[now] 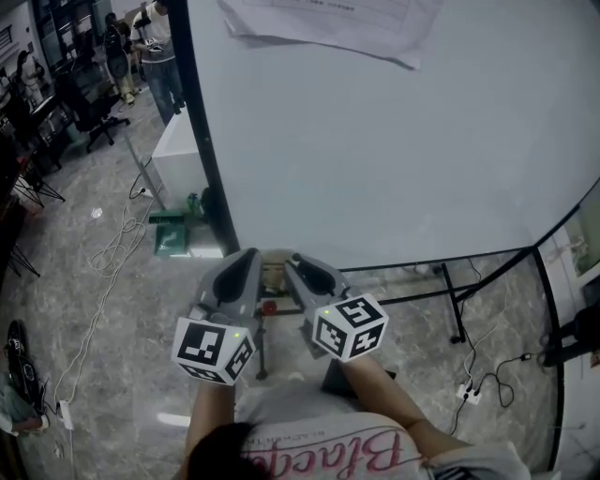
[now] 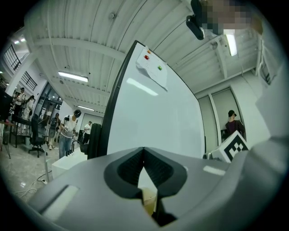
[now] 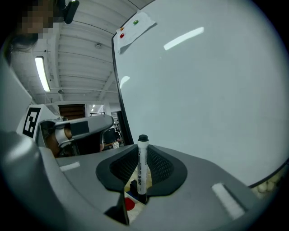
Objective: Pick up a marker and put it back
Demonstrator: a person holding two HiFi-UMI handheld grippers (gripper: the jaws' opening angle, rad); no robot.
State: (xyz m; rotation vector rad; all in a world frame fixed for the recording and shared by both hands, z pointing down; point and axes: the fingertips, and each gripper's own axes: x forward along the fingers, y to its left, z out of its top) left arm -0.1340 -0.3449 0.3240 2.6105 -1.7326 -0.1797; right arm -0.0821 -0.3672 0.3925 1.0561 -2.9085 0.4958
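Observation:
In the right gripper view a white marker (image 3: pixel 142 166) with a black cap stands upright between the jaws of my right gripper (image 3: pixel 142 154), which is shut on its barrel. Below it lie a red round piece (image 3: pixel 129 204) and a dark item on a light tray. In the head view both grippers sit side by side low in front of the whiteboard (image 1: pixel 394 150), the left gripper (image 1: pixel 246 267) beside the right gripper (image 1: pixel 305 267), with the tray (image 1: pixel 272 279) between them. My left gripper (image 2: pixel 143 151) has its tips touching and holds nothing.
A paper sheet (image 1: pixel 328 23) hangs at the top of the whiteboard. The board's black stand legs (image 1: pixel 455 300) reach out to the right. A power strip (image 1: pixel 469 394) and cables lie on the floor. A white cabinet (image 1: pixel 178 155) stands left, with people farther back.

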